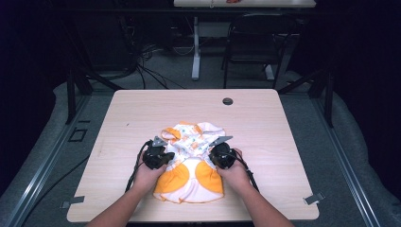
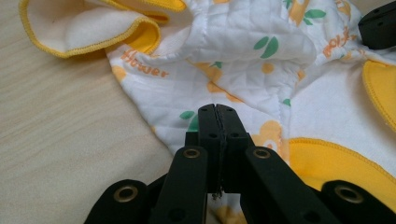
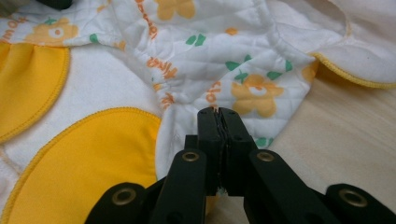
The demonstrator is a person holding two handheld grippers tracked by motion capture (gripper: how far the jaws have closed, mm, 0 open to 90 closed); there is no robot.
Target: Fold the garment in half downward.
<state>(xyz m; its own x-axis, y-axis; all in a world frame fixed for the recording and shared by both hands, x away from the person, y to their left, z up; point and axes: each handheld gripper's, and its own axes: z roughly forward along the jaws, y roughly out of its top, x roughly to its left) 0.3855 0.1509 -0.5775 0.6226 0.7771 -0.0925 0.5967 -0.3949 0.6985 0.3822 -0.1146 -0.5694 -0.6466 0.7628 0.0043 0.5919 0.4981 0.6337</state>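
The quilted baby garment point(image 1: 191, 161) lay near the table's point(image 1: 283, 142) near edge, centre; the left gripper point(image 2: 217, 112) sat at its left edge and the right gripper point(image 3: 218, 114) at its right edge, each with jaws pressed together (whether fabric was pinched between them could not be told); a thin hold would likely slip on lifting; uneven pulls could bunch the yellow patches point(image 3: 88, 163).
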